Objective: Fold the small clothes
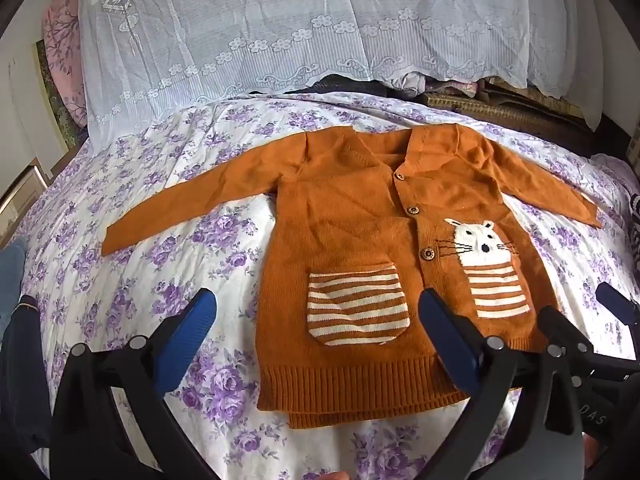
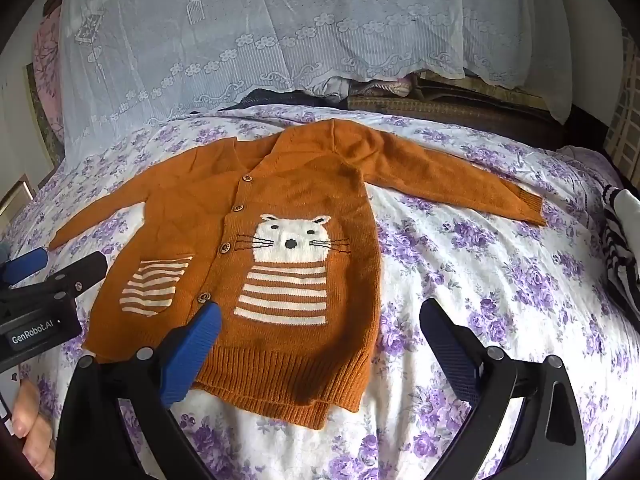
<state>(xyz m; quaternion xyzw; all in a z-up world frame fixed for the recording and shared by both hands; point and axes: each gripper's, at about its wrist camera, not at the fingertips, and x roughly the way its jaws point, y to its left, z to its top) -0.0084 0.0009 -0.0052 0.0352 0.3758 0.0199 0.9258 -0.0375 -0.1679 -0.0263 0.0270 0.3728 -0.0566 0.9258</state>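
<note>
A small orange knitted cardigan (image 1: 352, 216) with a white cat motif and striped pockets lies flat, front up, on a purple-flowered bed sheet (image 1: 160, 264), both sleeves spread out sideways. It also shows in the right wrist view (image 2: 280, 200). My left gripper (image 1: 318, 316) is open and empty, hovering over the hem near the left striped pocket. My right gripper (image 2: 320, 328) is open and empty, hovering over the cardigan's lower right edge. The left gripper's tip (image 2: 60, 272) shows at the left of the right wrist view.
A white lace cloth (image 1: 280, 32) covers a pile at the head of the bed. A black-and-white striped garment (image 2: 620, 248) lies at the right edge. A pink floral item (image 1: 64, 52) stands at the far left.
</note>
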